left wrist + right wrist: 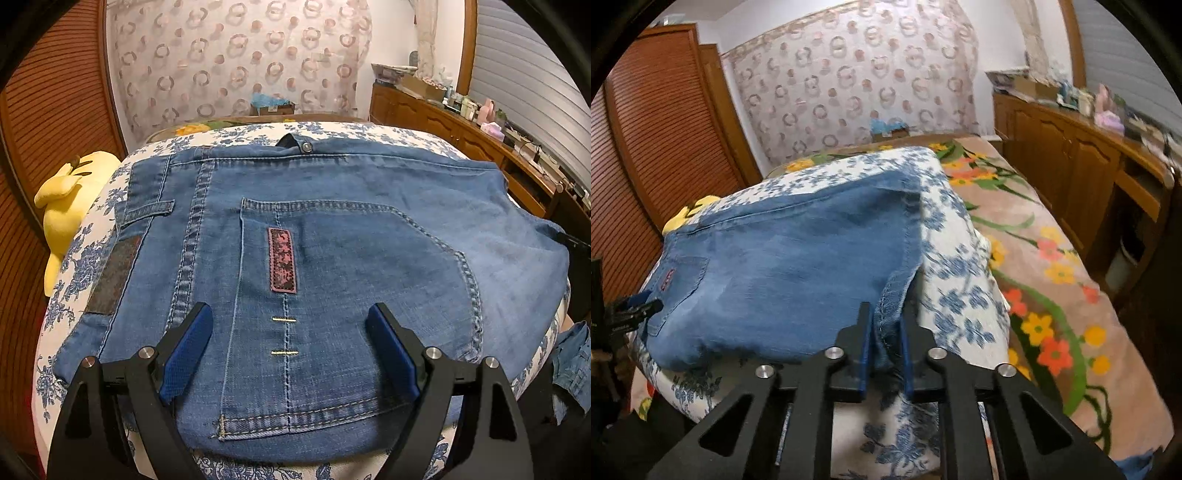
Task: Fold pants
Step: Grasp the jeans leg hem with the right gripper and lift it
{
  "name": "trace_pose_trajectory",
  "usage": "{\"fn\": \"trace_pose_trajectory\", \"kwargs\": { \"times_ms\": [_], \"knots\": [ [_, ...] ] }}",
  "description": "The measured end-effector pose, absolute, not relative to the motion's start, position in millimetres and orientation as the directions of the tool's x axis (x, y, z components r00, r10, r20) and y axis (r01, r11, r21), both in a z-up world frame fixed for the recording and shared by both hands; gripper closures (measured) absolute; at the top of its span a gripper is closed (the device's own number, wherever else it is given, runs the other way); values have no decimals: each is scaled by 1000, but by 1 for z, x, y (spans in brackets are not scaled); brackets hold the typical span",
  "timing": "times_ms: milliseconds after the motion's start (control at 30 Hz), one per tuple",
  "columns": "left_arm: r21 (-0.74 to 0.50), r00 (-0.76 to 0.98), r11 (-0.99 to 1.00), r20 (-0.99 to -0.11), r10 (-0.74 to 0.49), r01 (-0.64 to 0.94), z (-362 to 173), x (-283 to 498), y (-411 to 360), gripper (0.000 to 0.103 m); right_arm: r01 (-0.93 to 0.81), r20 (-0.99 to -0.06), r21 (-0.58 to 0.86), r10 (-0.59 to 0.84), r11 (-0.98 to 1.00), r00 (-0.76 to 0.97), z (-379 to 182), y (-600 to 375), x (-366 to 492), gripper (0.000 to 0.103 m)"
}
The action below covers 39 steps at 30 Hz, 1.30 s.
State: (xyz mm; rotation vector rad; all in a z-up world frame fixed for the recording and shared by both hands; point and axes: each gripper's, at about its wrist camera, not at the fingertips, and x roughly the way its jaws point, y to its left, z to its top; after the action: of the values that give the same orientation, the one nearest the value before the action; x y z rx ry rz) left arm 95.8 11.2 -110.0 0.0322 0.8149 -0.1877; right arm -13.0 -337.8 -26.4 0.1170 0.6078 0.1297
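Right gripper (884, 334) pinches pants (783, 266) (hem corner); left gripper (290, 343) gapes.

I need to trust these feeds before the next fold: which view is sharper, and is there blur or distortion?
Left wrist view: sharp, stitching on the jeans reads clearly; fisheye bends the cabinet and darkens the corners. Right wrist view: softer, motion-smeared toward the flowered bedspread and right edge; denim at the right tongs still readable.
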Motion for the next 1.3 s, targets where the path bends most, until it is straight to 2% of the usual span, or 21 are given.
{"fn": "trace_pose_trajectory", "kwargs": {
  "times_ms": [233, 500, 867, 1033, 1233, 1300],
  "knots": [
    [-102, 667, 975, -715, -210, 197, -101, 91, 19, 17, -160, -483, 103, 190, 982, 855, 4, -315, -14, 96],
    [-72, 709, 980, -680, -185, 187, -80, 81, 33, 17, -323, -421, 36, 307, 946, 853, 35, -255, 2, 97],
    [-76, 736, 990, -663, -137, 116, -74, 79, 69, 17, -560, -451, -28, 489, 828, 746, 38, -143, 38, 97],
    [-97, 737, 991, -663, -131, 89, -76, 78, 81, 17, -610, -478, -63, 513, 790, 713, 40, -125, 53, 97],
    [-99, 736, 990, -662, -139, 99, -78, 77, 80, 17, -589, -479, -58, 495, 806, 725, 43, -136, 65, 71],
    [-99, 736, 989, -661, -148, 111, -77, 79, 77, 17, -569, -472, -50, 483, 821, 738, 43, -141, 63, 70]
  ]
}}
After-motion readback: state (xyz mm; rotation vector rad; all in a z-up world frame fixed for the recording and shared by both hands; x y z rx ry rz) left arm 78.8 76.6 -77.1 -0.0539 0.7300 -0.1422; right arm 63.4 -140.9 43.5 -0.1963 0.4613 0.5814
